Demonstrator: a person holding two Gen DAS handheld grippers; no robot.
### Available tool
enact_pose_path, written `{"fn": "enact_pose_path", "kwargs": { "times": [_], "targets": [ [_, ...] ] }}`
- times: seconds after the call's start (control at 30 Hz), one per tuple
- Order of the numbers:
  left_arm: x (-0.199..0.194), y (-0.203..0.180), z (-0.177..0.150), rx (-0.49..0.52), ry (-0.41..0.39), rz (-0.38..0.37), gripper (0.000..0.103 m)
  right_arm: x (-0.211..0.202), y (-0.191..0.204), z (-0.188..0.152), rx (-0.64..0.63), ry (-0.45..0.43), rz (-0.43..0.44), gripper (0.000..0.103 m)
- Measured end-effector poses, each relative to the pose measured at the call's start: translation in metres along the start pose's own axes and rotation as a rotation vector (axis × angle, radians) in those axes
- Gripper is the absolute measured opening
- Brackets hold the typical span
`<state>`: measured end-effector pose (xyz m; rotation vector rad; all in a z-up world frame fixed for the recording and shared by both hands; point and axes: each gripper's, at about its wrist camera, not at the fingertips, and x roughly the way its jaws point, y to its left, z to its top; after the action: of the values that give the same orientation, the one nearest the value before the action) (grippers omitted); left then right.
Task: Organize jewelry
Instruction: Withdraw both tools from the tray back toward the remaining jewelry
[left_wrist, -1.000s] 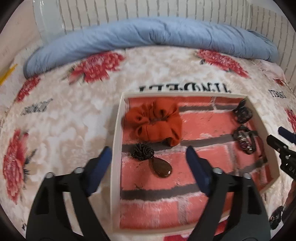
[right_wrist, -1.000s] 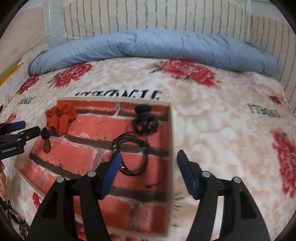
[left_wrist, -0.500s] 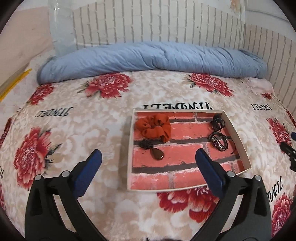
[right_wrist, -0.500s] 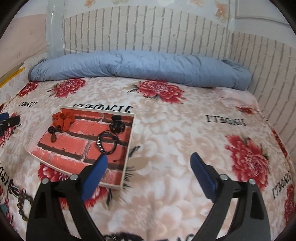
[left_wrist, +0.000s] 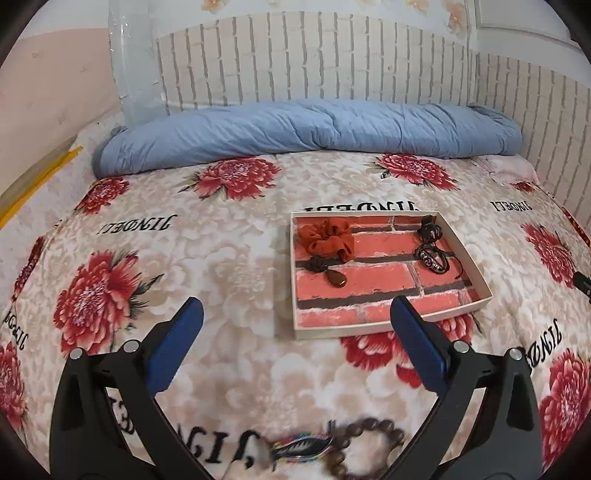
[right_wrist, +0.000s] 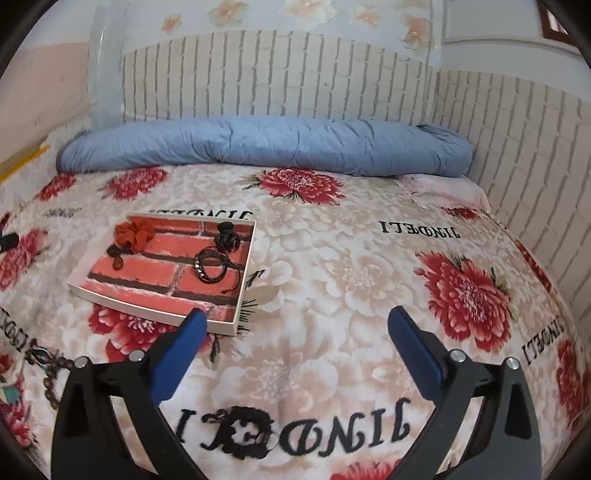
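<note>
Both tools pulled back from tray (left_wrist: 384, 328); left tool (left_wrist: 295, 339) and right tool (right_wrist: 295, 347) wide open, empty; bead bracelet (left_wrist: 369, 439) below left tool.

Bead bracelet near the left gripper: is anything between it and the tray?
Nothing visible blocks it. The bead bracelet lies on the blanket just below the left gripper, whose jaws are open and empty, beside a fish-shaped charm. Only bare blanket separates it from the tray, whose near half is free.
</note>
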<state>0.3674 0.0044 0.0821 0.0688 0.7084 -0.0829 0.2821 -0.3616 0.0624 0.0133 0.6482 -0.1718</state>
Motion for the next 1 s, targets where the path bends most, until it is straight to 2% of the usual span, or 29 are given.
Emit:
{"fn": "enact_pose_path", "kwargs": {
  "times": [0.17,0.4,0.7,1.0],
  "targets": [
    [-0.015,0.020,-0.012,-0.012,0.023,-0.038,0.098,-0.007,0.001,-0.011,0.027,0.011,0.017,0.096],
    [-0.030,0.042,-0.030,-0.015,0.032,-0.016,0.098,-0.012,0.001,-0.023,0.074,0.029,0.056,0.096],
    [-0.036,0.055,-0.056,-0.029,0.035,-0.002,0.098,-0.017,0.017,-0.042,0.085,0.039,0.043,0.096],
    [-0.044,0.065,-0.092,-0.023,0.030,0.008,0.098,-0.034,0.053,-0.076,0.099,0.029,0.067,0.096]
  ]
}}
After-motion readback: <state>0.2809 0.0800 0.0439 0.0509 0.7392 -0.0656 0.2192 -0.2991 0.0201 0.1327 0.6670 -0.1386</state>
